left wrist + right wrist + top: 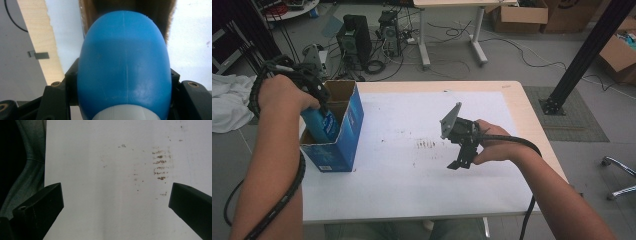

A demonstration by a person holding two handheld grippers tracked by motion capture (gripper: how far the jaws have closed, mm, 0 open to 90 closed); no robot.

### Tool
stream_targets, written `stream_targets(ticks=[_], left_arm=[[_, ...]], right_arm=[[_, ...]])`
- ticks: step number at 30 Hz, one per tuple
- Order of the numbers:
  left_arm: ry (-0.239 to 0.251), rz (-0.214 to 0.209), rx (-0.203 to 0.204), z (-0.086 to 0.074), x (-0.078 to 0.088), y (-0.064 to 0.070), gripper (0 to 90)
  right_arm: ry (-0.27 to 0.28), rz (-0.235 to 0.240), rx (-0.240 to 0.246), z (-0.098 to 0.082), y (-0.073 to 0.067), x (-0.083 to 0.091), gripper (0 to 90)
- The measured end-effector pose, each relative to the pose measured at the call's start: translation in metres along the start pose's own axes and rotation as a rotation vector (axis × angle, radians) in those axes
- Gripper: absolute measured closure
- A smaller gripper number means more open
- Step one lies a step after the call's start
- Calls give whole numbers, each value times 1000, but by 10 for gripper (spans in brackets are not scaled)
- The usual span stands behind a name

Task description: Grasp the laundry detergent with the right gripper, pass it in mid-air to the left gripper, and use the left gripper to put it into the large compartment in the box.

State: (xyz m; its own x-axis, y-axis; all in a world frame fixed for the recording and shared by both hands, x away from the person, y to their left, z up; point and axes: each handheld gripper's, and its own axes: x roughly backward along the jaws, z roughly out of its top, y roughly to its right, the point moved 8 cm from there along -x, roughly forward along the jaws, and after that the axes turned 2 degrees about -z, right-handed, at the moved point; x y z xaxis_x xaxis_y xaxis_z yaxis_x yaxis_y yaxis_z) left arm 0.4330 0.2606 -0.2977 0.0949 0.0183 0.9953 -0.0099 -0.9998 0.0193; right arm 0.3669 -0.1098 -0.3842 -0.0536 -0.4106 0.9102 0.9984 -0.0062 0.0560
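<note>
Left gripper at left of the high view, closed tight on blue bottle, lowered partly into open blue box. Right gripper at centre right, jaws wide apart, holding nothing, above stained white table.

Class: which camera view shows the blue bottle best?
The left gripper view: the blue bottle sits large between that camera's own jaws. The high view shows it partly hidden in the blue box.
</note>
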Motion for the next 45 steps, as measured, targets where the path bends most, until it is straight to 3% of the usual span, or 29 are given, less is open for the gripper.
stream_targets(ticks=[5,8,12,16,25,36,45], left_arm=[[-4,-4,-5,4,-20,3,392],[-20,5,-28,6,-34,7,392],[-31,2,-51,8,-44,9,393],[-27,11,-47,9,-52,11,393],[-23,33,-48,10,-62,6,392],[13,17,-68,10,-71,4,392],[11,22,-44,11,-72,5,390]], right_arm=[[4,2,-9,-2,1,-1,0],[4,3,-13,-4,2,-2,0],[5,7,-17,-5,1,-3,0],[8,7,-22,-7,1,-4,0],[15,7,-25,-9,1,-4,0],[13,12,-29,-10,0,-6,0],[21,3,-33,-9,0,-1,0]])
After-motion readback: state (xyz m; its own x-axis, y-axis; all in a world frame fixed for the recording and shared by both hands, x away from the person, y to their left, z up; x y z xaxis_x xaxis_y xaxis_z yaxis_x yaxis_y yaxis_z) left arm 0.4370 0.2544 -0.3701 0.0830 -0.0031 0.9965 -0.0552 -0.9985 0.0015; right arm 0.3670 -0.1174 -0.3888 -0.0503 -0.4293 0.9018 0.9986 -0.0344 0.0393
